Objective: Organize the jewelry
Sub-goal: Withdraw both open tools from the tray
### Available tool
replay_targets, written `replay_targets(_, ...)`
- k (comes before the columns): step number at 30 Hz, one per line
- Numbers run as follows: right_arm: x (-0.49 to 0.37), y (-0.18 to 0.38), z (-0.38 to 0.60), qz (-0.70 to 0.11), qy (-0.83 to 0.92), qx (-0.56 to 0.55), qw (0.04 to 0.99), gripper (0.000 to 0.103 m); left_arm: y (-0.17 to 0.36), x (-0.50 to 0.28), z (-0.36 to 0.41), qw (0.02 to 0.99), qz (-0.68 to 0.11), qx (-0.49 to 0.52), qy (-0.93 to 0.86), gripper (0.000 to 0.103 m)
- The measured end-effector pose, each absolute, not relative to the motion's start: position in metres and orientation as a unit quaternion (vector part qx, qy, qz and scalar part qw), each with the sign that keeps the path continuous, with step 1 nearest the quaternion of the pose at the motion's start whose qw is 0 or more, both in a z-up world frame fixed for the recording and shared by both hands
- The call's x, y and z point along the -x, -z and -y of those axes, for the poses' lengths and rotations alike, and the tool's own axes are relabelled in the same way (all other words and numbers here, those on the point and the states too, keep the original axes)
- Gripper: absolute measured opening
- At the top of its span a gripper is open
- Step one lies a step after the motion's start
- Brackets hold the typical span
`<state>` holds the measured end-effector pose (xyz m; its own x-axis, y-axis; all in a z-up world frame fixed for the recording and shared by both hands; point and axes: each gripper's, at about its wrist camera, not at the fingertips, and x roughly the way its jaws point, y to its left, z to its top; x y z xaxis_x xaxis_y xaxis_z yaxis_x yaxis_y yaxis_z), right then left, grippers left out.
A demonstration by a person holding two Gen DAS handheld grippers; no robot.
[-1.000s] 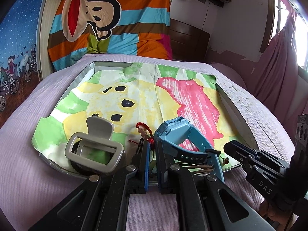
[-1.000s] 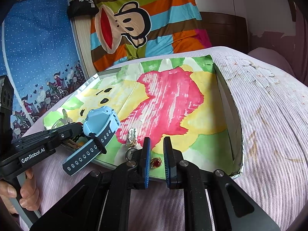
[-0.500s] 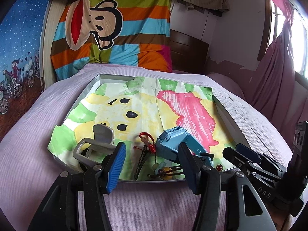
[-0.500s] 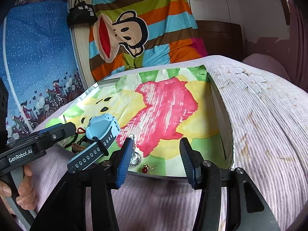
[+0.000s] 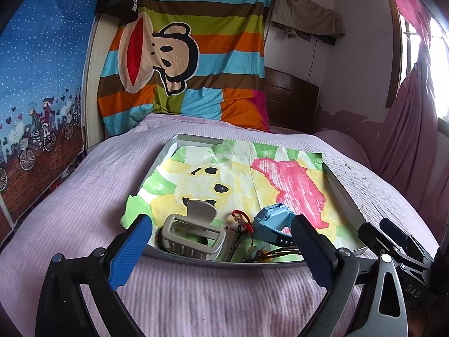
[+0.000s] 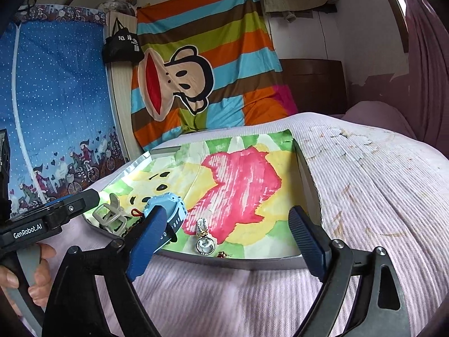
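Jaws of both grippers stood wide, empty; second before, both were nearly shut and closer to tray, so both had opened and drawn back. Left gripper (image 5: 221, 250) faced tray's (image 5: 168, 151) near-left corner: hair clip (image 5: 193, 234) dead ahead, long axis crosswise to jaws; red-bead cord (image 5: 242, 223) next, then watch (image 5: 273, 223). Right gripper (image 6: 230, 241) faced near-right edge: pendant (image 6: 204, 243) and red earring (image 6: 223, 255) lay just ahead, between fingertips. Judged: left nearer clip, right nearer pendant.
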<state>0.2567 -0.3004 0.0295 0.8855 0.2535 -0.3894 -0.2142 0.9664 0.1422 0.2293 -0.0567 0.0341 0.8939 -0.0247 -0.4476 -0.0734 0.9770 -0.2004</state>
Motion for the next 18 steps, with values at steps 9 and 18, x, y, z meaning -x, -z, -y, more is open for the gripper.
replay_targets(9, -0.228, -0.043, 0.296, -0.172, -0.133, -0.054, 0.975, 0.102, -0.040, -0.202, 0.043, 0.973, -0.205, 0.106, -0.032, 0.103)
replay_targets(18, -0.191, -0.056, 0.284, -0.151, -0.135, -0.044, 0.978, 0.102, -0.046, -0.171, 0.030, 0.976, -0.192, 0.103, -0.031, 0.103)
